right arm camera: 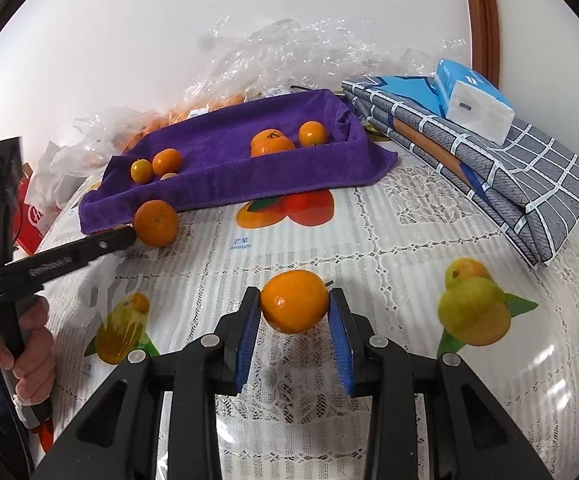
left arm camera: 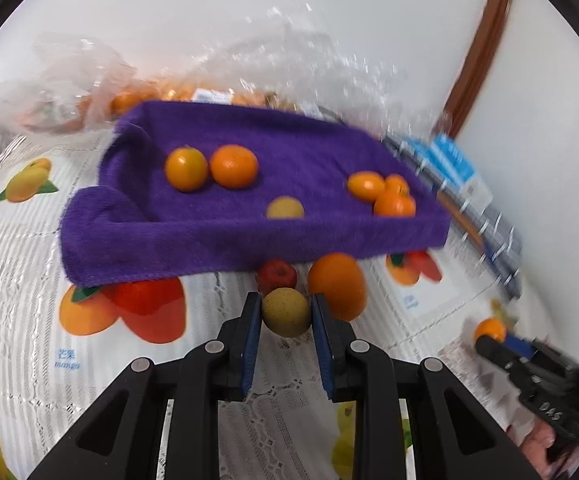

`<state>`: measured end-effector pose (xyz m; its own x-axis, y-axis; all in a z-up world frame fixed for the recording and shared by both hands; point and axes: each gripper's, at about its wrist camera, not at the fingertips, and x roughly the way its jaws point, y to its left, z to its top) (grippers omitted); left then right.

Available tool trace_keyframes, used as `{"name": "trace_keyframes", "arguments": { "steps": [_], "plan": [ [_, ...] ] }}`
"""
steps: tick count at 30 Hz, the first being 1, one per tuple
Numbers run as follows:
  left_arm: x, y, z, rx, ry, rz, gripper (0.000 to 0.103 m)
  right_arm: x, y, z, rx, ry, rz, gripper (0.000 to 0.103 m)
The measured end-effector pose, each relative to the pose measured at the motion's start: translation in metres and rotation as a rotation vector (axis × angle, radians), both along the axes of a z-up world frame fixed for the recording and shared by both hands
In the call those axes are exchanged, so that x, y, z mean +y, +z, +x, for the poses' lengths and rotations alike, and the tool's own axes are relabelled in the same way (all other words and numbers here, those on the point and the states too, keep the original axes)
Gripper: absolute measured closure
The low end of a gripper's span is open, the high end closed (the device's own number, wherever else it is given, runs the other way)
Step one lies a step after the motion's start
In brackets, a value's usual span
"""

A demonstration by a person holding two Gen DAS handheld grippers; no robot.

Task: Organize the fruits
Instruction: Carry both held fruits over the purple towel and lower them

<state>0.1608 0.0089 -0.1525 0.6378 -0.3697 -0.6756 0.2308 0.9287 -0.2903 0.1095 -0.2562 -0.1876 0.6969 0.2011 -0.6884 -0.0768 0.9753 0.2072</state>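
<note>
Grippers both clamped: my left gripper point(left arm camera: 285, 312) on a yellow-green fruit point(left arm camera: 286, 312), my right gripper point(right arm camera: 294, 308) on an orange point(right arm camera: 294, 301); purple-lined tray point(left arm camera: 249, 236) directly above the left one in frame, nearer it.

Both grippers point(left arm camera: 285, 316) point(right arm camera: 294, 308) angled downward, jaws clamped.

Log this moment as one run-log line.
left tool: shut on yellow-green fruit | right tool: shut on small orange | purple-towel tray: holds several fruits | big orange, red fruit: outside tray

Table point(right arm camera: 389, 248) under a fruit-print cover — on it a purple-towel tray point(right arm camera: 225, 184), folded grey checked cloth point(right arm camera: 509, 176), clear plastic bags point(right arm camera: 101, 136), a loose orange point(right arm camera: 156, 223).
</note>
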Motion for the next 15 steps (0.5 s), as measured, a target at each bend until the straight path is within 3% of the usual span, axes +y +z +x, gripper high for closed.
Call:
{"name": "trace_keyframes", "arguments": {
  "steps": [6, 15],
  "plan": [
    [0.014, 0.005, -0.006, -0.042, 0.039, -0.062, 0.079, 0.002, 0.002, -0.002, -0.013, -0.009, -0.022, 0.069],
    [0.009, 0.015, -0.018, -0.118, 0.039, -0.032, 0.079, 0.005, 0.003, -0.002, -0.017, -0.007, -0.046, 0.069]
  ]
}}
